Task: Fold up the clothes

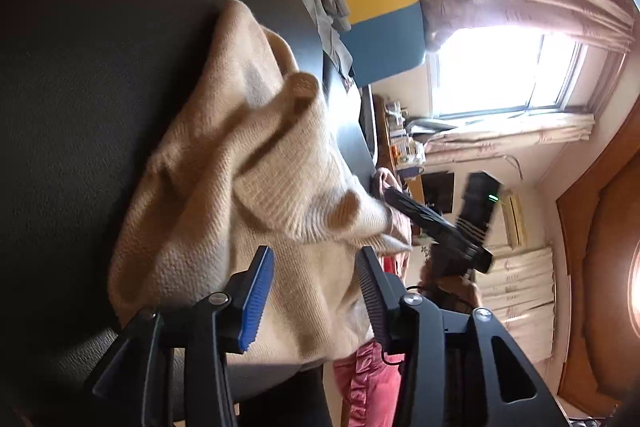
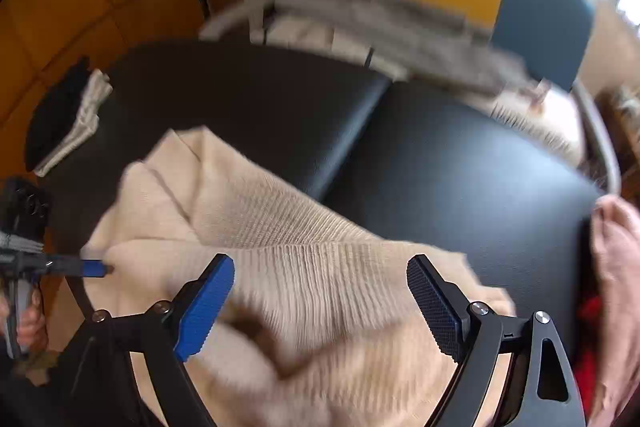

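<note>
Both grippers hang over a cream knitted sweater (image 2: 280, 227) heaped on a black padded surface (image 2: 460, 163). On the left gripper (image 1: 316, 291) the jaws are spread, nothing pinched between them, the knit lying just beyond the pads. The right gripper (image 2: 320, 303) is spread wide too, above the ribbed band and, it seems, clear of it.

To fold well, I would first find a true edge, hem or shoulder, and nip a single layer at two matching points before lifting.

Blur smears the far side in the right view. Sleeves and neckline are lost in the heap, and the near part of the sweater falls out of sight under the grippers.
</note>
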A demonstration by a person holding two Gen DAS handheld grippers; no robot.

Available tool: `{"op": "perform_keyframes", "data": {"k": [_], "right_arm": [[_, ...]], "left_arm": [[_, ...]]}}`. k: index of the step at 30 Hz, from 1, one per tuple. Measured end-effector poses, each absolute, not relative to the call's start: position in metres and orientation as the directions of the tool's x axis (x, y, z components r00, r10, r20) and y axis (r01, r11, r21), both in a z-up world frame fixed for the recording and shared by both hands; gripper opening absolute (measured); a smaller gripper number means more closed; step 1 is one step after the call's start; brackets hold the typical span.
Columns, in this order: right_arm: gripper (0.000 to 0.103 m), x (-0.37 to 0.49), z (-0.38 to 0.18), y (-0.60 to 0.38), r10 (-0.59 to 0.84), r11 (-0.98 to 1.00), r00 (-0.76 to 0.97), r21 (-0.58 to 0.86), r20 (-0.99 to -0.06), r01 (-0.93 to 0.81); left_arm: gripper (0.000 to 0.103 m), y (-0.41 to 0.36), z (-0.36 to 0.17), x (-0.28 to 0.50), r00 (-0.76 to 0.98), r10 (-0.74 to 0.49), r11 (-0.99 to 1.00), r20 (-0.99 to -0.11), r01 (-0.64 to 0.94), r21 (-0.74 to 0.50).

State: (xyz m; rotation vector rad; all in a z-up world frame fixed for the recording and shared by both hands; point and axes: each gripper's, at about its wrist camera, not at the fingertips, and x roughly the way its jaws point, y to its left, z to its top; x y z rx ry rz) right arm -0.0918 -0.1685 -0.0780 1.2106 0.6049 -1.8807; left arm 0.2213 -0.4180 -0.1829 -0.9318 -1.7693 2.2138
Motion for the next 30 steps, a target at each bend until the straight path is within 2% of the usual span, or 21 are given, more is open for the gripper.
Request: {"op": "perform_keyframes", "data": {"k": [3,4,5,7,9,10,11,15,20,26,29,30], "right_arm": [[0.08,-0.114,-0.106,-0.184,-0.28,-0.601,-0.197,0.011,-0.94,0.799],[0.075,-0.12,-0.113,-0.185,-0.263,-0.616,-0.183,0.019,-0.947,0.788],[0.065,-0.124,-0.121,-0.185,-0.247,-0.629,-0.168,0.026,-0.954,0.777],[0.055,-0.127,-0.132,-0.181,-0.256,-0.644,-0.14,0.061,-0.957,0.763],[0.035,-0.125,-0.129,-0.174,-0.296,-0.646,-0.157,0.076,-0.942,0.76],[0.017,-0.124,-0.126,-0.17,-0.311,-0.65,-0.166,0.083,-0.936,0.756],[0.01,-0.123,-0.124,-0.165,-0.327,-0.654,-0.174,0.089,-0.929,0.751],[0.007,-0.118,-0.12,-0.149,-0.362,-0.663,-0.206,0.096,-0.909,0.742],[0.007,-0.116,-0.1,-0.14,-0.386,-0.706,-0.358,0.023,-0.85,0.708],[0.007,-0.13,-0.106,-0.141,-0.261,-0.784,-0.526,-0.14,-0.809,0.605],[0.007,-0.149,-0.122,-0.141,-0.247,-0.824,-0.502,-0.093,-0.829,0.559],[0.008,-0.153,-0.126,-0.137,-0.293,-0.828,-0.479,-0.032,-0.827,0.561]], "left_arm": [[0.045,-0.421,-0.186,0.214,-0.799,0.477,-0.274,-0.366,0.26,-0.926],[0.045,-0.421,-0.186,0.21,-0.794,0.48,-0.285,-0.373,0.26,-0.922],[0.045,-0.42,-0.185,0.207,-0.79,0.483,-0.296,-0.379,0.26,-0.919],[0.045,-0.42,-0.185,0.201,-0.781,0.49,-0.306,-0.387,0.262,-0.915],[0.045,-0.419,-0.184,0.192,-0.781,0.494,-0.299,-0.382,0.26,-0.918],[0.045,-0.419,-0.183,0.188,-0.782,0.496,-0.295,-0.379,0.258,-0.92],[0.046,-0.418,-0.182,0.184,-0.782,0.498,-0.292,-0.375,0.257,-0.921],[0.047,-0.418,-0.182,0.164,-0.788,0.5,-0.262,-0.361,0.259,-0.93],[0.047,-0.43,-0.158,0.135,-0.817,0.461,-0.311,-0.347,0.218,-0.925],[0.047,-0.452,-0.117,0.111,-0.86,0.38,-0.407,-0.34,0.174,-0.897],[0.047,-0.461,-0.105,0.114,-0.857,0.332,-0.496,-0.395,0.198,-0.846],[0.047,-0.464,-0.105,0.118,-0.841,0.311,-0.538,-0.442,0.227,-0.812]]}}
